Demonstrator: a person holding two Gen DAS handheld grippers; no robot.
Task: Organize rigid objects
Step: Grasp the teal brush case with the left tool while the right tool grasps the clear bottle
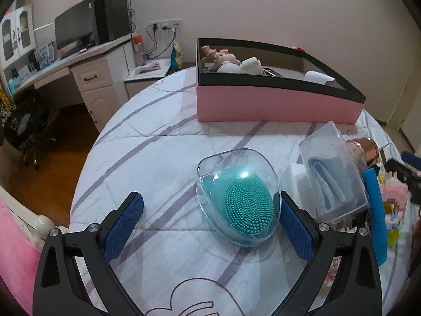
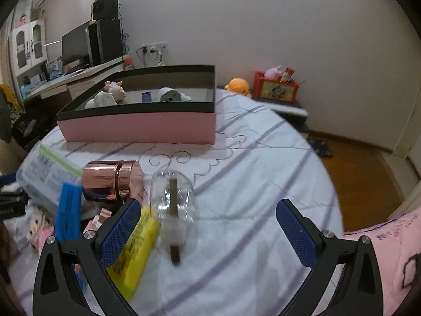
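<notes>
Both grippers, left (image 1: 211, 220) & right (image 2: 208, 230), gape wide, empty. Clutter w/ teal brush case (image 1: 238, 197), copper bottle (image 2: 113, 183), pink box (image 1: 276, 102) on striped bedspread (image 2: 263, 171); desk (image 1: 60, 64) behind.

Left tool (image 1: 211, 221) spread wide over the bed (image 1: 163, 158): bare quilt to its left and ahead up to the pink box (image 1: 276, 105), but the brush case (image 1: 238, 197) sits just inside its right finger, w/ a clear box (image 1: 334, 173) and white block (image 1: 294, 179) packed close on the right. Right tool (image 2: 208, 226), also wide open, has clear quilt ahead-right up to the box (image 2: 139, 129). Its left side is crowded: clear bottle (image 2: 172, 197) lying between the fingers, yellow pack (image 2: 136, 252) against the left finger, copper flask (image 2: 113, 180) and blue pad (image 2: 69, 210) beyond.
</notes>
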